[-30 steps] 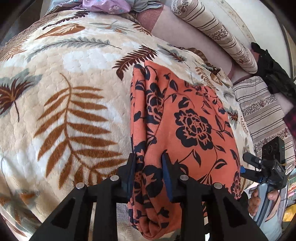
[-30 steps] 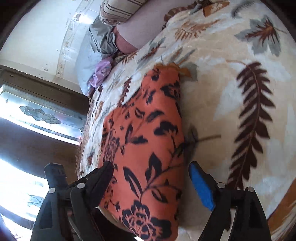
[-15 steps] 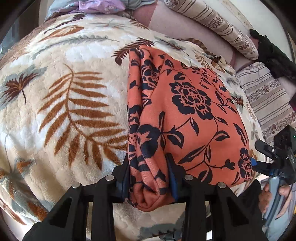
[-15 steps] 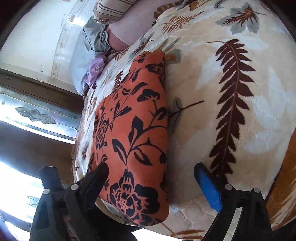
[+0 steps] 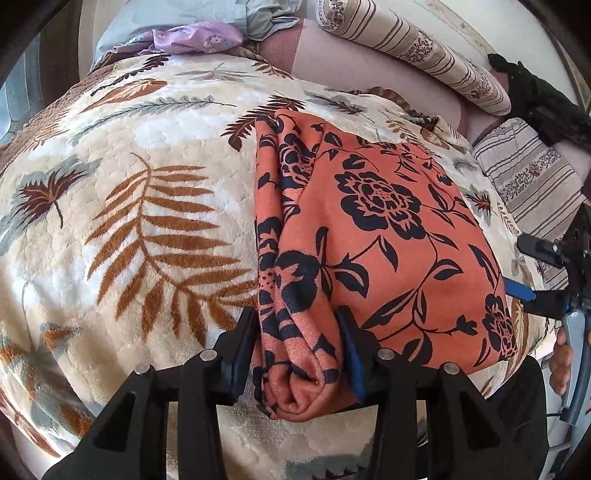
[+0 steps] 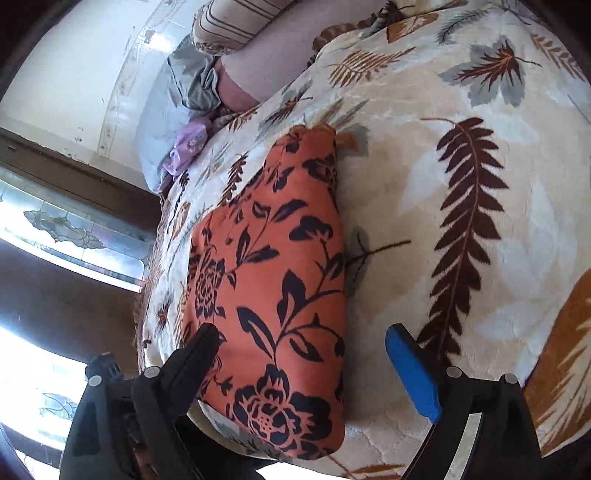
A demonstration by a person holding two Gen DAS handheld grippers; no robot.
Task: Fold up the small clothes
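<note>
The orange floral garment (image 5: 391, 236) lies folded on the leaf-patterned blanket (image 5: 122, 206) that covers the bed, its black flower print facing up. Seen from the left wrist camera, the left gripper (image 5: 295, 354) straddles the near left corner of the garment, where the cloth is bunched into a thick rolled fold. That fold sits between the two fingers and its rounded end reaches back toward the gripper's body. The jaws are opening: the left finger stands just off the fold with a thin strip of blanket showing beside it, while the blue-padded right finger (image 5: 351, 365) lies against the cloth. Whether that pad still presses cannot be told. The rest of the garment spreads forward and to the right of this gripper.

The right gripper (image 6: 306, 354) hovers over the garment's other near corner with its jaws wide apart and nothing clamped. In its own camera the black finger is over the cloth's left part, and the blue-padded finger (image 6: 413, 376) is out over bare blanket, well clear of the garment's right edge. From the left wrist view this gripper shows at the far right, with part of the person's hand (image 5: 561, 362) around its handle.

Beyond the garment, ahead of the left gripper, a striped bolster pillow (image 5: 417, 55) lies along the head of the bed, and a lilac cloth (image 5: 195, 37) is heaped on pale grey-blue fabric (image 5: 155, 18) at the far left.
</note>
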